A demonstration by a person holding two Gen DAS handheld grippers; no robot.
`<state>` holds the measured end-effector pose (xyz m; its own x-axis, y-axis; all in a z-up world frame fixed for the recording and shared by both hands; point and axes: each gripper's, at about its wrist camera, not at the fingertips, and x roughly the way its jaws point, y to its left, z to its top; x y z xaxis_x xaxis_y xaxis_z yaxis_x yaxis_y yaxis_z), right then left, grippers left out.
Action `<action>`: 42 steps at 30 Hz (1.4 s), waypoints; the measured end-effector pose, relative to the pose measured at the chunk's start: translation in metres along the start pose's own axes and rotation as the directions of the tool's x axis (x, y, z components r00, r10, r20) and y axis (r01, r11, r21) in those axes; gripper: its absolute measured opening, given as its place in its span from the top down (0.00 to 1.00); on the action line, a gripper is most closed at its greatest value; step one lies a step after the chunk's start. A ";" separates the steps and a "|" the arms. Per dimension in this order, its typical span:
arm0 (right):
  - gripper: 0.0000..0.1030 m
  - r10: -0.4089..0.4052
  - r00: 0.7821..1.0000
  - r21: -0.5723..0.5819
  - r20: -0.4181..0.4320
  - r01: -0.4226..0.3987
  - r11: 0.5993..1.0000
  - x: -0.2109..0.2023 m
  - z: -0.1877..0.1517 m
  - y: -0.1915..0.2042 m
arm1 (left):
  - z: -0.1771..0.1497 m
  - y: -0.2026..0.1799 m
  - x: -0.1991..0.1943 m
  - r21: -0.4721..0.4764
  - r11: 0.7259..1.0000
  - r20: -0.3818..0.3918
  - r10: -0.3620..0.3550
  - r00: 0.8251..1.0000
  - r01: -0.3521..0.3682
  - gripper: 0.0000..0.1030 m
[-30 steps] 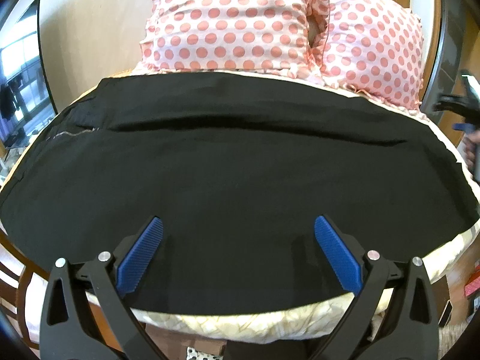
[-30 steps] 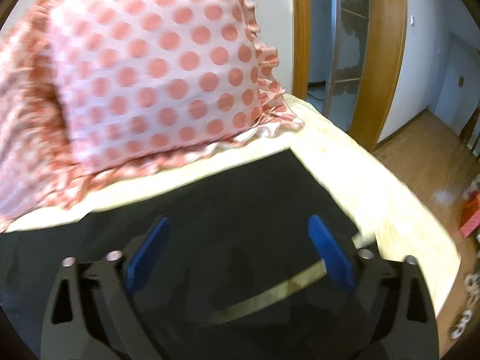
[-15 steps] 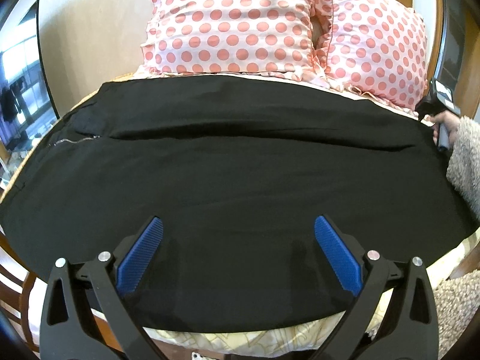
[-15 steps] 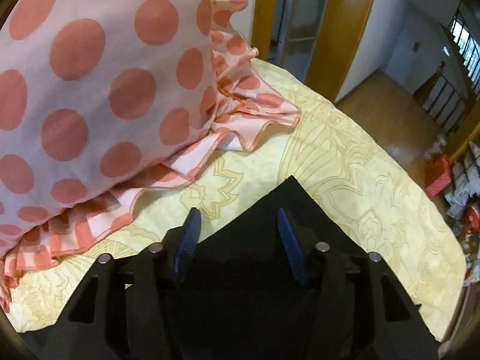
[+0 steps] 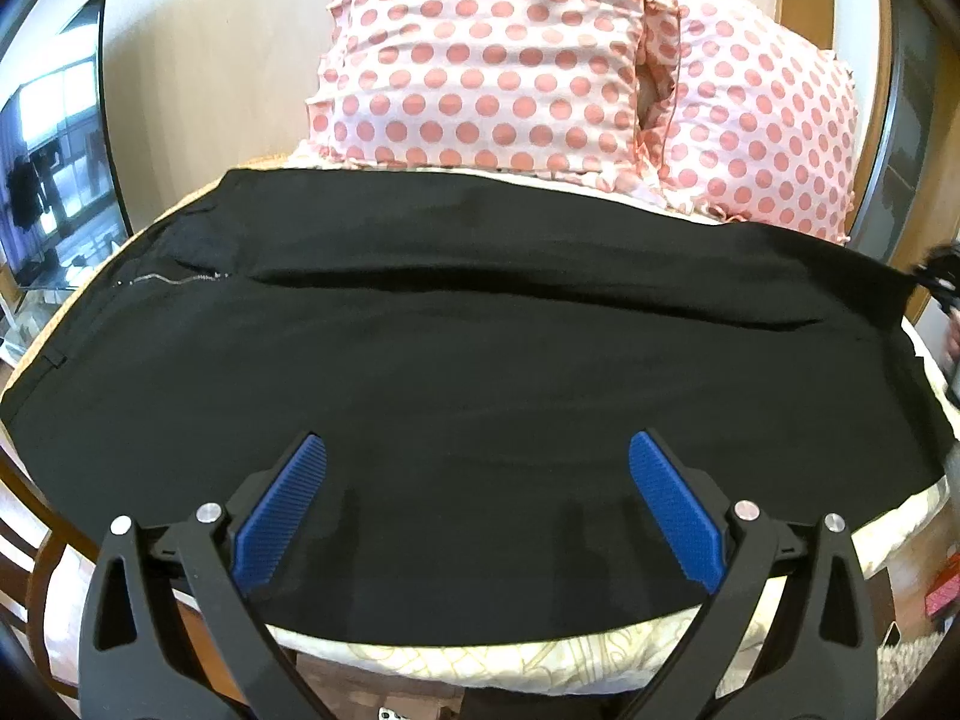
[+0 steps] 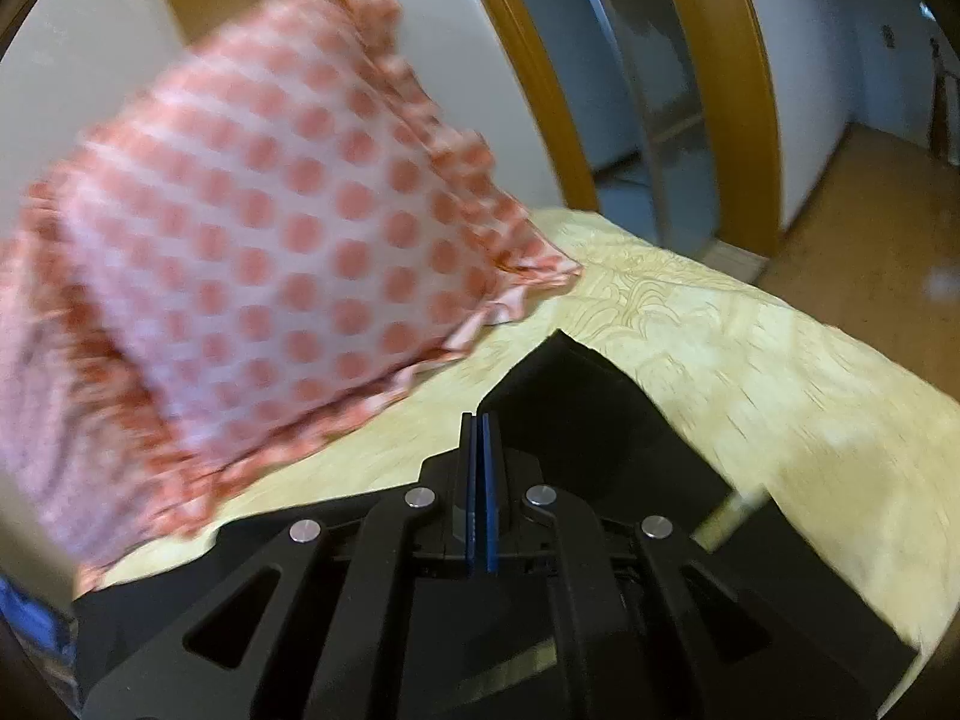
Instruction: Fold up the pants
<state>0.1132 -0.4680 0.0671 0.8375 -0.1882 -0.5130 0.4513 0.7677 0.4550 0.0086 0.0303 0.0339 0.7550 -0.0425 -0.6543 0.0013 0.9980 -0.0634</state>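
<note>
Black pants (image 5: 480,360) lie spread flat across the bed, waist and zipper (image 5: 174,281) at the left, leg ends at the right. My left gripper (image 5: 477,468) is open and empty, hovering over the near leg by the bed's front edge. My right gripper (image 6: 480,420) has its blue pads pressed together on the far corner of a pant leg hem (image 6: 570,384), which is lifted off the sheet. In the left wrist view the right gripper (image 5: 942,282) shows at the far right edge of the pants.
Two pink polka-dot pillows (image 5: 498,60) (image 5: 762,132) lean at the head of the bed, just beyond the pants. The pale yellow patterned sheet (image 6: 780,372) shows around the pants. A wooden door frame (image 6: 720,90) and floor lie to the right. A television (image 5: 54,180) stands at the left.
My right gripper closed from open onto the corner of the pant leg hem and pulled back, lifting it. My left gripper stayed open over the near leg.
</note>
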 end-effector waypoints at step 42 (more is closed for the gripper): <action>0.97 0.176 0.984 0.367 0.022 -0.172 0.914 -0.103 -0.074 -0.101 | 0.176 0.111 0.106 -0.276 0.959 -0.073 -0.094 0.993 0.071 0.06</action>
<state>-0.0421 -0.4808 0.0199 0.9107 -0.0635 -0.4082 0.3813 0.5092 0.7716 0.2044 0.1448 0.0898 0.7017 -0.1396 -0.6987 -0.1264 0.9407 -0.3149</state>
